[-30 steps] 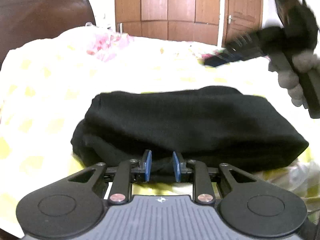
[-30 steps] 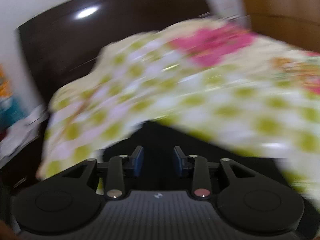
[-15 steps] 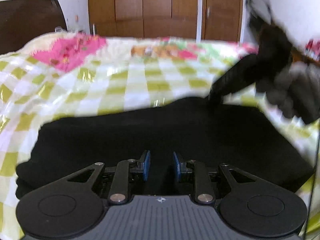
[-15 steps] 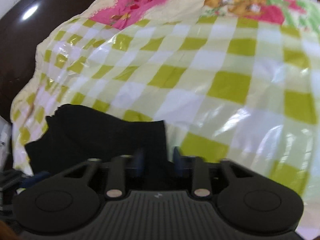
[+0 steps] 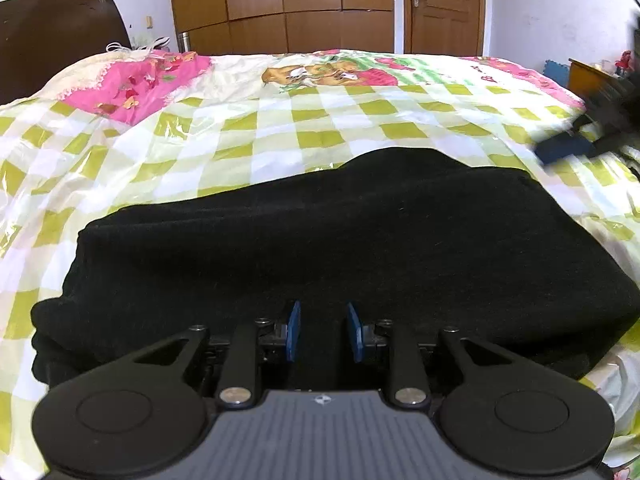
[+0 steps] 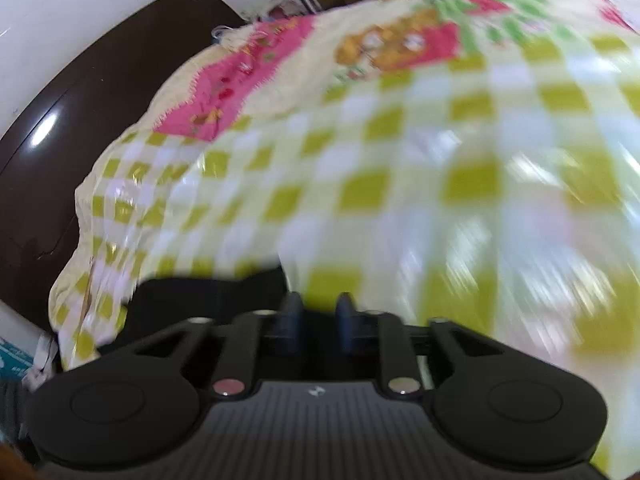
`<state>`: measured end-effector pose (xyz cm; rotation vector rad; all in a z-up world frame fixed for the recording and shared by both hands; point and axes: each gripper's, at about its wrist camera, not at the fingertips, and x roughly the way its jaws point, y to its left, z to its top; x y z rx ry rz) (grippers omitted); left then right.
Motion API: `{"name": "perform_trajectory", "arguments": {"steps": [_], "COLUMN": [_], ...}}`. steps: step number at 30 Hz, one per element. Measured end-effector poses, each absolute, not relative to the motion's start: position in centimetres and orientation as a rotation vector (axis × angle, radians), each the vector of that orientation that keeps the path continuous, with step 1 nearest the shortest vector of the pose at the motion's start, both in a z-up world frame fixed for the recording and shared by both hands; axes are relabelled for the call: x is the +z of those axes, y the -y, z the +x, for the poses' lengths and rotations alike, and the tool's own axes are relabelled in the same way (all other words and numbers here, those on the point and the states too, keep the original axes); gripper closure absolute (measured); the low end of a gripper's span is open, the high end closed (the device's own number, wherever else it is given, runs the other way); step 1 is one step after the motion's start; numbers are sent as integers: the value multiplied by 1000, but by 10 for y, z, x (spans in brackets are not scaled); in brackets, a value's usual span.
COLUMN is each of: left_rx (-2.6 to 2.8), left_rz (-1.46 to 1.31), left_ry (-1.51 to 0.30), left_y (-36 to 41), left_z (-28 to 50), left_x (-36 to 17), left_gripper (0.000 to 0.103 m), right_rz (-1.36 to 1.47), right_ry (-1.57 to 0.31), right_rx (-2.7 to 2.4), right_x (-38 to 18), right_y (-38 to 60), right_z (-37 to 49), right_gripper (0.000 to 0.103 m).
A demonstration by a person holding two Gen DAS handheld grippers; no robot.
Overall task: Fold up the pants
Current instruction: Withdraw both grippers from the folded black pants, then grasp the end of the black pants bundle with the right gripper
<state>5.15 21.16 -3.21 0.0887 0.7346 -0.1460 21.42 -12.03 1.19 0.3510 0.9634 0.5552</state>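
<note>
The pants [image 5: 340, 248] are a thick, matte black fabric with a faintly fuzzy nap, folded into a broad, soft-edged slab with rounded corners and a low hump along the far edge. They lie across the near part of the bed, directly ahead of the left gripper [image 5: 325, 330], whose blue-padded fingers [image 5: 294, 330] stand a narrow gap apart over the near edge of the cloth with nothing between them. In the right wrist view only a dark corner of the pants [image 6: 212, 300] shows, at lower left; the right gripper [image 6: 318, 320] is blurred, its fingers parted by a narrow gap and empty, above the bedspread just right of that corner.

The bedspread [image 5: 280, 136] is glossy and crinkled, checked in white and yellow-green, with a pink patch [image 5: 148, 80] and a cartoon bear print [image 5: 316, 74] toward the far side. A dark brown, polished headboard [image 5: 52, 40] rises at the left. Behind the bed stand brown wooden wardrobes [image 5: 280, 4] and a panelled door [image 5: 444, 4] set in white walls. At the right edge of the left view, the other gripper appears as a dark smear.
</note>
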Motion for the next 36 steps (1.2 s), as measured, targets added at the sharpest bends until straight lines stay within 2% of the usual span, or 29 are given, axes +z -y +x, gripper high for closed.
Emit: {"name": "perform_trajectory", "arguments": {"steps": [5,12,15,16,18,21,26,36], "left_rx": [-172,-190,-191,-192,-196,-223,-338,-593], "left_rz": [104,139,137,138,145,162,213,310], "left_ry": [-716,-738,-740,-743,-757,-774,-778,-752], "left_y": [-200,-187,-185,-184,-182,-171,-122,1], "left_z": [53,58,59,60,62,62,63,54], "left_x": [-25,-26,-26,-26,-28,-27,-22,-15], "left_gripper": [63,63,63,63,63,63,63,63], "right_rz": [507,681,718,721,702,750,753,784], "right_ry": [-1098,-1164,-1174,-1181,-1185,-1165,-1065,-977], "right_rx": [518,600,615,631,604,597,564,295], "right_x": [-17,-54,-62,-65,-68,-66,-41,-24], "right_y": [153,136,131,128,125,132,170,310], "right_z": [171,176,180,183,184,183,169,127], "right_gripper": [65,50,50,51,71,90,92,92]}}
